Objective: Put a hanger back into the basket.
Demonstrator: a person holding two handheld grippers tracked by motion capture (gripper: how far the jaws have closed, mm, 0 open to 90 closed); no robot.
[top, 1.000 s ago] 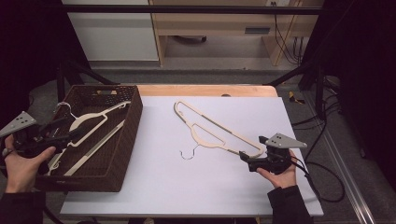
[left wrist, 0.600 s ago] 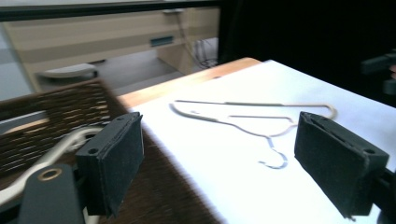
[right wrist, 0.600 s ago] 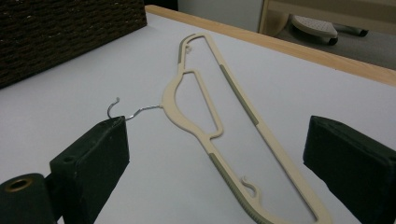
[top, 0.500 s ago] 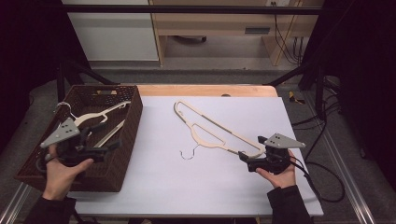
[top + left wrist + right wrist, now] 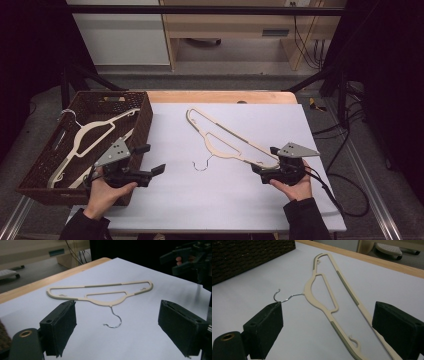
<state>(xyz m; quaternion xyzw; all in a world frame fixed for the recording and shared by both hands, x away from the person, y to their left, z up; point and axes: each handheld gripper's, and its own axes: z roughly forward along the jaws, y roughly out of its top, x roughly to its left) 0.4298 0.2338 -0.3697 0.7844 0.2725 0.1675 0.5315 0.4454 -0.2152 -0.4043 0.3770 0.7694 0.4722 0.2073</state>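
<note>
A cream plastic hanger (image 5: 235, 144) with a wire hook (image 5: 202, 165) lies flat on the white table top, slanting from the back centre toward the front right. My right gripper (image 5: 264, 161) stands open at the hanger's near right end, its jaws on either side of that end without touching. My left gripper (image 5: 151, 159) is open and holds nothing, at the basket's front right corner, pointing at the hook. In the left gripper view the hanger (image 5: 100, 290) lies ahead of the wide jaws. In the right gripper view the hanger (image 5: 322, 287) runs between the jaws.
A dark woven basket (image 5: 145, 117) stands at the table's left with more cream hangers (image 5: 92, 132) inside. A wooden strip (image 5: 220, 96) edges the table's back. Cables (image 5: 350, 195) trail off the right side. A shelf unit stands on the floor behind.
My left gripper has swung right, from the basket's far left side across it to its front right corner, now facing the hanger on the table. The right gripper has stayed put.
</note>
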